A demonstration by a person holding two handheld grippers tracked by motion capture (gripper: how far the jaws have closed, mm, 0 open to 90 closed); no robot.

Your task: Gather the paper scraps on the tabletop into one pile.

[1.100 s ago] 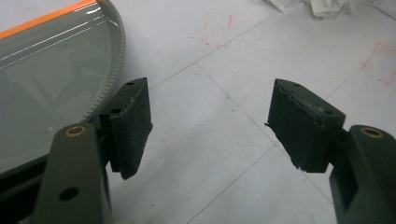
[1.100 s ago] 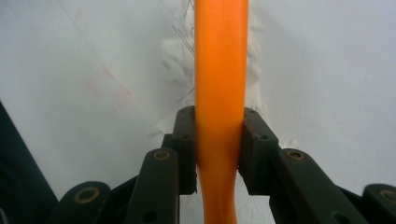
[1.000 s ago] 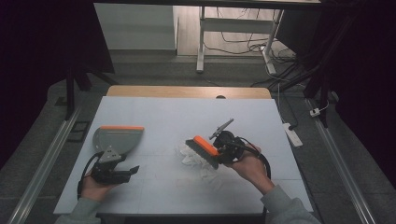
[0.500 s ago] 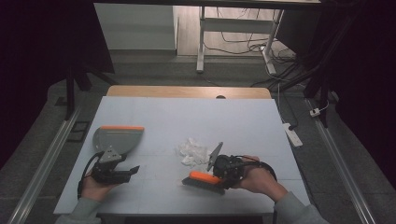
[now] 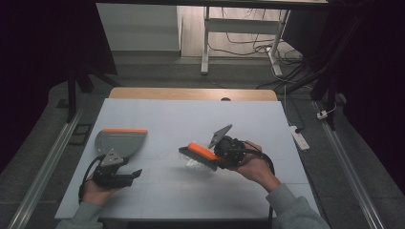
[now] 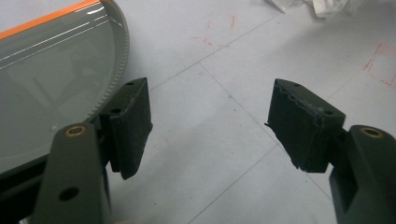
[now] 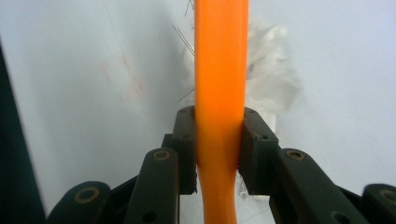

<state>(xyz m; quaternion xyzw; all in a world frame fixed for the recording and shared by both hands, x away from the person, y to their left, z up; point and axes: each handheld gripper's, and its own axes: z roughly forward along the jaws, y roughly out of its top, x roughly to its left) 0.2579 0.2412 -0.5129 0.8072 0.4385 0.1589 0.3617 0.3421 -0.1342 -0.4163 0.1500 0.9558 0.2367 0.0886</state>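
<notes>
A grey dustpan (image 5: pixel 119 140) with an orange lip lies flat at the table's left. Just in front of it my left gripper (image 5: pixel 135 175) rests open, nothing between its jaws; in the left gripper view (image 6: pixel 210 126) the dustpan (image 6: pixel 46 84) curves past the left jaw. My right gripper (image 5: pixel 217 155) is shut on an orange-backed brush (image 5: pixel 200 152), held tilted over a small heap of white paper scraps (image 5: pixel 191 164) near the table's middle. In the right gripper view (image 7: pixel 218 135) the orange brush (image 7: pixel 219 70) runs straight up between the pads, with the scraps (image 7: pixel 273 81) behind it.
The pale blue table (image 5: pixel 191 114) has a wooden strip (image 5: pixel 191 94) along its far edge. A white power strip (image 5: pixel 299 135) lies on the floor to the right. A desk frame (image 5: pixel 205 43) and cables stand beyond the table. Floor rails run along both sides.
The right gripper swung the brush down toward the table's front edge, then back up onto the paper scraps. The left gripper and the dustpan stayed put.
</notes>
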